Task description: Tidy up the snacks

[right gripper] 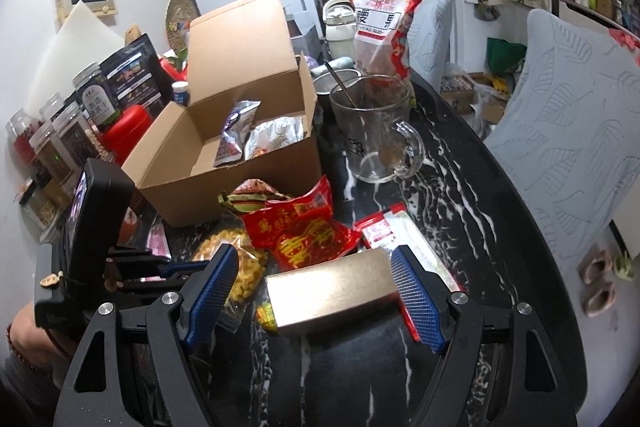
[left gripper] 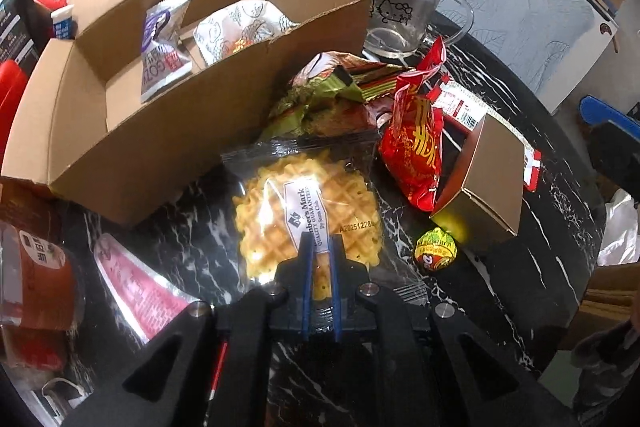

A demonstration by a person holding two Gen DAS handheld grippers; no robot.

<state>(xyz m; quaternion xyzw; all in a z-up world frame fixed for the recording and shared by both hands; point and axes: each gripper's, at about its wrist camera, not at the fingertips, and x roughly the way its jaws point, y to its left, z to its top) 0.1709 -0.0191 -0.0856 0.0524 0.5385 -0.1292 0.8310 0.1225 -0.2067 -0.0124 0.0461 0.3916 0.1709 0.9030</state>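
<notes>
Waffle pack point(left gripper: 308, 211), on the table point(left gripper: 500, 307) before the carton point(left gripper: 160, 147), is pinched at its near edge by the left gripper point(left gripper: 320, 259); light, crinkly and brittle, it is best held by the film. Gold box point(right gripper: 332, 291) is straddled by the right gripper point(right gripper: 316, 291), pads apart, untouched.

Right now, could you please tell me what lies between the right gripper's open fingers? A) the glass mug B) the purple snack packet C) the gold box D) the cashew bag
C: the gold box sits between the right gripper's spread fingers.
</notes>
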